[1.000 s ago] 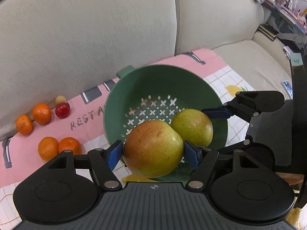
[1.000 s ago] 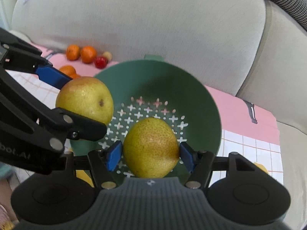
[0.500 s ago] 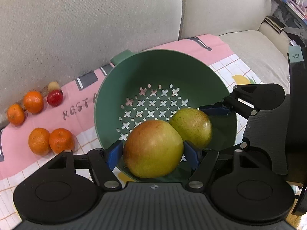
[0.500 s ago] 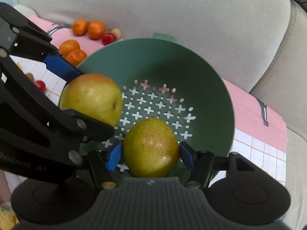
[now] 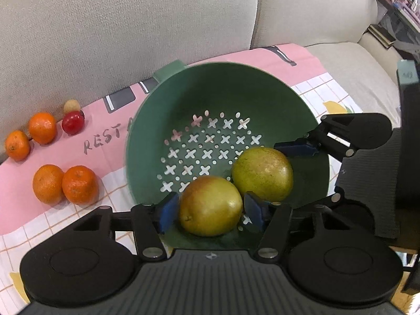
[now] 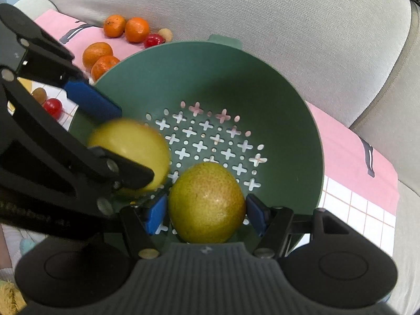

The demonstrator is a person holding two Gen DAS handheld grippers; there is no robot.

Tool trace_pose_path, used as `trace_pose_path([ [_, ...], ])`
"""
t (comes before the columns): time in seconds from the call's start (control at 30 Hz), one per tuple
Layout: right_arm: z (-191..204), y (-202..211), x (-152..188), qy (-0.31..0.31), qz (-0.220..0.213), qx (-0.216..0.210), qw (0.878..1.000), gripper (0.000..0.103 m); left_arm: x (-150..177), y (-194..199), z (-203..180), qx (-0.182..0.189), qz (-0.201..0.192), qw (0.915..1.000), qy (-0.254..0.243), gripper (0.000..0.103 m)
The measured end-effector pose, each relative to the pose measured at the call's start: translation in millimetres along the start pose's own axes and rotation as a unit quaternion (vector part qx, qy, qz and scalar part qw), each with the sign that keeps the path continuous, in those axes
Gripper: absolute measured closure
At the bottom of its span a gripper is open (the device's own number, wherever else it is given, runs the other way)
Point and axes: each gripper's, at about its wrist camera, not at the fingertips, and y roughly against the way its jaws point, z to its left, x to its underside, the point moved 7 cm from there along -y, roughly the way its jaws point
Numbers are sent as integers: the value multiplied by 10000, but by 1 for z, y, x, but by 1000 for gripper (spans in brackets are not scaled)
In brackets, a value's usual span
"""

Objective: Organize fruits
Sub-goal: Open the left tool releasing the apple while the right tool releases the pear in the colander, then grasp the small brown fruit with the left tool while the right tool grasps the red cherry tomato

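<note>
A green colander (image 5: 183,99) (image 6: 288,99) stands on a pink patterned cloth against the sofa back. My left gripper (image 5: 210,208) is open, with gaps on both sides of a yellow-red pear (image 5: 210,206) that sits low at the colander's near wall. My right gripper (image 6: 203,212) is just open around a second yellow-green pear (image 6: 207,202) inside the colander; that pear also shows in the left wrist view (image 5: 262,174). The left pear looks blurred in the right wrist view (image 6: 131,144).
Several mandarins (image 5: 65,183) (image 6: 99,55), a red cherry-like fruit (image 5: 73,122) (image 6: 52,106) and a small pale fruit (image 5: 71,104) lie on the cloth (image 5: 105,136) left of the colander. The beige sofa back (image 5: 131,26) rises close behind.
Both grippers have lowered their pears into the colander. Both jaws have opened and the pears have come free; the left pear has dropped lower.
</note>
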Motion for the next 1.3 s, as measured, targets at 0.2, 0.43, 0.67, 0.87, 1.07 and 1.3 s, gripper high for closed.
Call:
trace_pose_path([
  [0.2,-5,1,-1,-105,15,-21,9999,40,3,2,2,-40,-59,10000,-16,36],
  [0.43,-7,21,-13,105,-293,357,9989,24,5,20,1,-72,-297,9995,-93,34],
  [0.67,-5,46,-21,-35,-676,616,9958,20,13,49,1,-243,-554,9980,-183,31],
  [0.87,14,64,-21,-241,-969,606,9932,16,26,81,16,-561,-732,9957,-101,30],
  [1.07,44,78,-23,-521,-1217,420,9903,13,42,112,36,-865,-959,9916,15,29],
  [1.3,82,95,-34,-701,-1517,156,9858,11,60,147,56,-1204,-1208,9853,113,29],
])
